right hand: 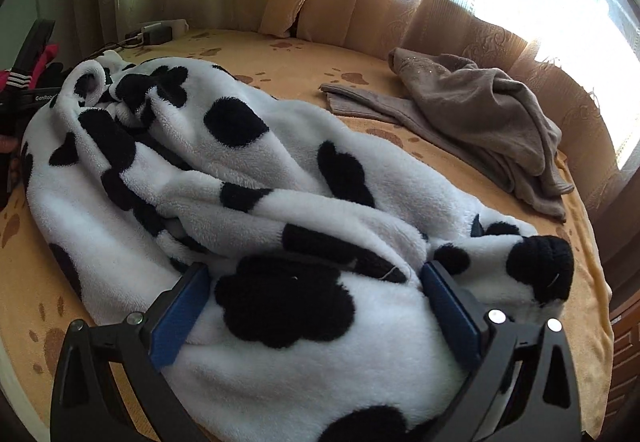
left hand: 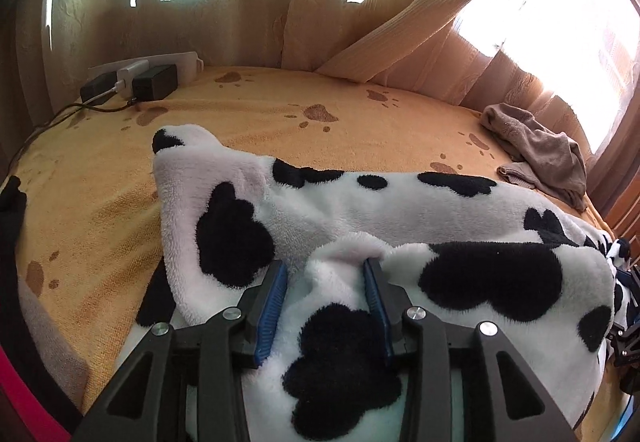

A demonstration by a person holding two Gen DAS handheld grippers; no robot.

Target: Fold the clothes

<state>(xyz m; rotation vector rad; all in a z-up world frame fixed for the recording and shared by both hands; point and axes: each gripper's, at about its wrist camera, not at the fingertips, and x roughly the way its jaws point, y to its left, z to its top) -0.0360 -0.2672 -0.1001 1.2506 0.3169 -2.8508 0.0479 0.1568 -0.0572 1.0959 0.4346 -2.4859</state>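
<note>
While the sun shines through the curtains [left hand: 400, 21], I see a big fluffy cow-spot robe [right hand: 248, 177] lying in a bunchy heap on the bed [left hand: 100, 201]. It is white with black blobs all over. The bed has an orange cover with brown paw prints on it.

My left claw [left hand: 326, 294] is down in the robe. Its two blue pads [left hand: 276, 306] have a fat fold of the fluffy cloth between them, and the cloth touches both pads. The pads sit a fair way apart, so the claw is closed on the fold but not squeezed flat.

My right claw [right hand: 316, 298] is at the other end of the robe. Its blue pads [right hand: 180, 314] stand wide apart, and a thick lump of cloth with a big black spot fills the gap between them. I cannot tell if this claw is pinching the cloth or if the cloth just lies between the pads.

A brown-grey piece of clothing [right hand: 480, 121] lies crumpled on the far right side of the bed, near the robe but not touching it. At the far left corner of the bed, a white power strip [left hand: 160, 69] sits with black plugs [left hand: 154, 83] in it, well apart from the robe.
</note>
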